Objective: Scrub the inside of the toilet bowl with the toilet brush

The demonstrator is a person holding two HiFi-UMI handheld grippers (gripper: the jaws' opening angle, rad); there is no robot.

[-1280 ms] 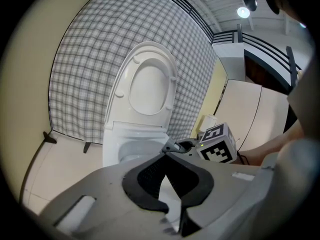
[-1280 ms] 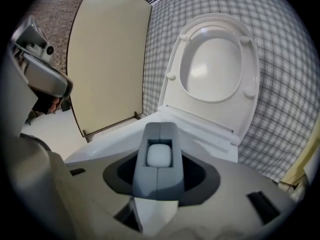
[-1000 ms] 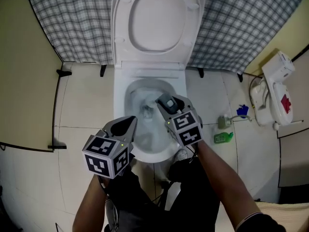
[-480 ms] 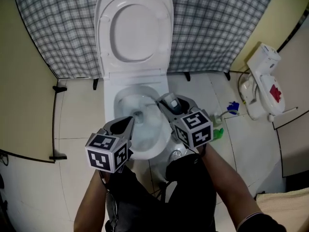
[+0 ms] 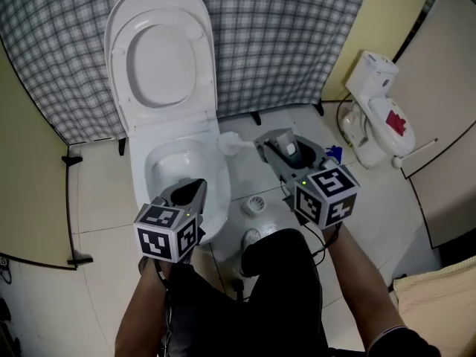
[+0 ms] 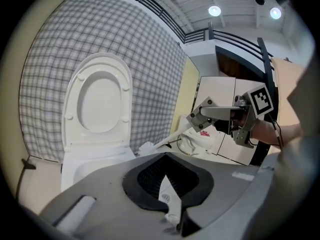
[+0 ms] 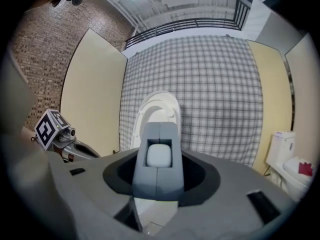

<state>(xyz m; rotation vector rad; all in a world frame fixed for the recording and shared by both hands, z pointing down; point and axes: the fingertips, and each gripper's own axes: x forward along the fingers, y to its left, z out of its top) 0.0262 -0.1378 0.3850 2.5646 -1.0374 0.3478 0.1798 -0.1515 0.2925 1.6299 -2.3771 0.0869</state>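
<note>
The right gripper (image 5: 274, 146), fingers clamped on the handle, is holding the white bristled toilet brush (image 5: 233, 143) just right of the white ceramic toilet bowl (image 5: 141, 171), outside it. The left gripper (image 5: 198, 186) is hovering over the near rim, fingers together and empty. Scrubbing seems paused; resuming calls for swinging the brush left and down.

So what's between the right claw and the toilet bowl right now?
The toilet brush: its white head sticks out from the right claw toward the rim of the toilet bowl. The head view shows it.

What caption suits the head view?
Right gripper holds the brush beside the bowl; left gripper hovers over it, lid up.
</note>
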